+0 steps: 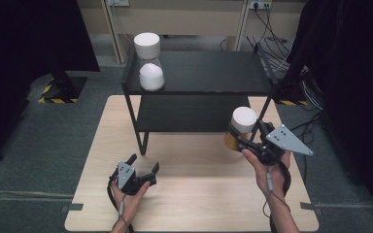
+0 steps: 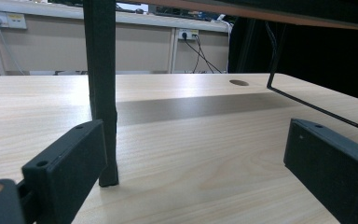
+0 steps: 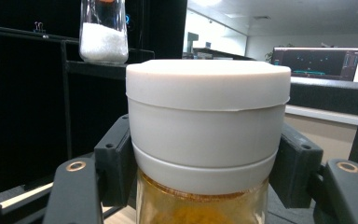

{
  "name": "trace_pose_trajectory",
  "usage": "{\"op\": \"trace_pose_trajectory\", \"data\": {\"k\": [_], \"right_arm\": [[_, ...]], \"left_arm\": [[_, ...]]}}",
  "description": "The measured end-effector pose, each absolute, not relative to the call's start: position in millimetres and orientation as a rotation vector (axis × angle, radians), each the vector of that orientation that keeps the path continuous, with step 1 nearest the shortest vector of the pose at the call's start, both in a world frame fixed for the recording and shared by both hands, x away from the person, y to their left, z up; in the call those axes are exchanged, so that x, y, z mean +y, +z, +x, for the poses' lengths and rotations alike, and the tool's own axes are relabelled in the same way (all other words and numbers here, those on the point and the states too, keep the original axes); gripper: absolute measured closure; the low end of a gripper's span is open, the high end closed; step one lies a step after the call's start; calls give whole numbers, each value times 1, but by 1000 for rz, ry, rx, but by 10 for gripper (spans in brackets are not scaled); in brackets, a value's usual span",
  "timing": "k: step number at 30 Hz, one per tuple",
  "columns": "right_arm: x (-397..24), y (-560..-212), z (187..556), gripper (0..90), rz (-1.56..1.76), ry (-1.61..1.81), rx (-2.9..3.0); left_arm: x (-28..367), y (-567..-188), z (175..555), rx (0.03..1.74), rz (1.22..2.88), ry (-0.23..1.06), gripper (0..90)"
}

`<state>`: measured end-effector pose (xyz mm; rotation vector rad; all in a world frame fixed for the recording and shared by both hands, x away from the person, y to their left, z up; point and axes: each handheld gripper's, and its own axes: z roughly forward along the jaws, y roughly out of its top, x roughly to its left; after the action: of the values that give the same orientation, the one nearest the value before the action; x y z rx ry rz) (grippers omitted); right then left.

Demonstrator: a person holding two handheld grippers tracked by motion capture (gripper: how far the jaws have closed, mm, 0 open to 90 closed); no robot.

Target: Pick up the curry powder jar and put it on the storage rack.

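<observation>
In the high view, the right gripper hangs above the right part of the wooden table, just in front of the black shelf rack, its jaws clamped on a jar of amber-brown stuff with a white lid. The lid hides most of the jar's body, and the hand and gripper body cover its near side; whether its base touches the tabletop cannot be told. The left gripper sits low over the table's front left, jaws spread with nothing between them, near the rack's front left leg. A second jar with white grains stands at the left end of the top shelf, close to that edge. The tabletop between the two hands and toward the near edge lies bare.

In the left gripper view, the two black jaws rise from the bottom corners, wide apart, cut off by the frame. The rack's leg stands just beside the left jaw, its foot on the wood. A thin wire foot bends down at the right, and a round hole shows in the tabletop farther off. The shelf overhead is cropped to a dark strip.

In the right gripper view, the white lid sits upright between the jaws, which press on its sides; below it a band of amber glass runs out of frame. Behind, upper left, the white-grain jar stands on the shelf, its top cut off.
</observation>
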<state>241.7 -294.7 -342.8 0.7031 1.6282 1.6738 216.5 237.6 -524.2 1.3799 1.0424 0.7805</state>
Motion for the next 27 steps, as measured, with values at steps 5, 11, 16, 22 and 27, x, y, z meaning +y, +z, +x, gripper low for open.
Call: {"op": "trace_pose_trajectory", "data": {"k": [5,11,16,22,27], "right_arm": [[-296,-337,243,352,711,1687,1620],[-296,-327,245,352,716,1696,1606],[-295,-314,246,352,708,1702,1594],[-294,-299,249,351,706,1704,1585],[-293,-289,250,352,705,1704,1573]], "left_arm": [[238,-524,217,1042,1382,780,51],[238,-524,217,1044,1378,779,51],[238,-524,217,1043,1381,780,51],[238,-524,217,1045,1379,778,51],[238,-524,217,1045,1379,776,50]]}}
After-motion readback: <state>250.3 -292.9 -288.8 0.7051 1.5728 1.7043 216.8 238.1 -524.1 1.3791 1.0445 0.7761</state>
